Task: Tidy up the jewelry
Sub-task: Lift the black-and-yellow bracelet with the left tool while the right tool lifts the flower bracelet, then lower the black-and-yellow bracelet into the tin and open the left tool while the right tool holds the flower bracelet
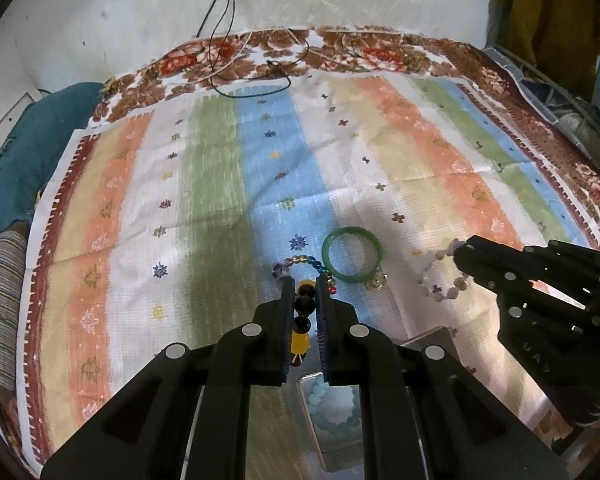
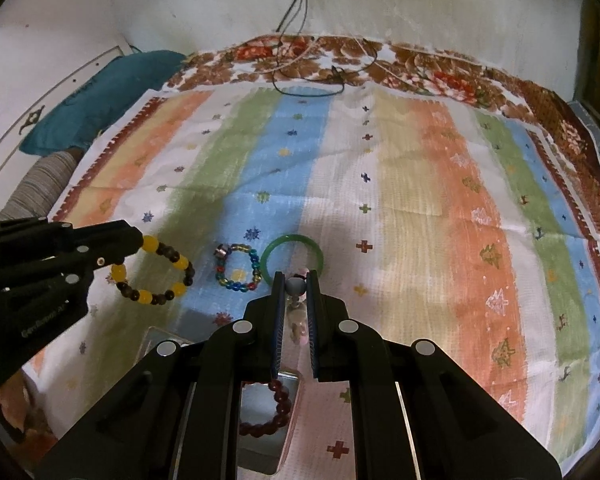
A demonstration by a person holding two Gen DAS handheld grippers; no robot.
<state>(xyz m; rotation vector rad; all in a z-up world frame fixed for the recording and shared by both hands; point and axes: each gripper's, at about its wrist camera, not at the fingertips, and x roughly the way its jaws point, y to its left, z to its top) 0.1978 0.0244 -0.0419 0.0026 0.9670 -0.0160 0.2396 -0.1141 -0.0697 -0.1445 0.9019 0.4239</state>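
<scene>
We are gripping the yellow-and-black bracelet [image 2: 152,272] in the left gripper [image 1: 305,282], its jaws nearly closed on the beads, just left of the green bangle [image 2: 292,258]. We are pinching the pale bead bracelet [image 1: 444,276] in the right gripper [image 2: 296,278], jaws narrowed around it, just right of the bangle. The multicolored bracelet [image 2: 238,268] is lying beside the bangle, touching its left edge. A dark red bracelet [image 2: 276,408] and a pale blue one [image 1: 332,404] are already sitting in the tray [image 2: 256,456] near us, so we judge the task roughly halfway. Beyond the bangle, the striped cloth [image 2: 420,168] is offering wide room.
</scene>
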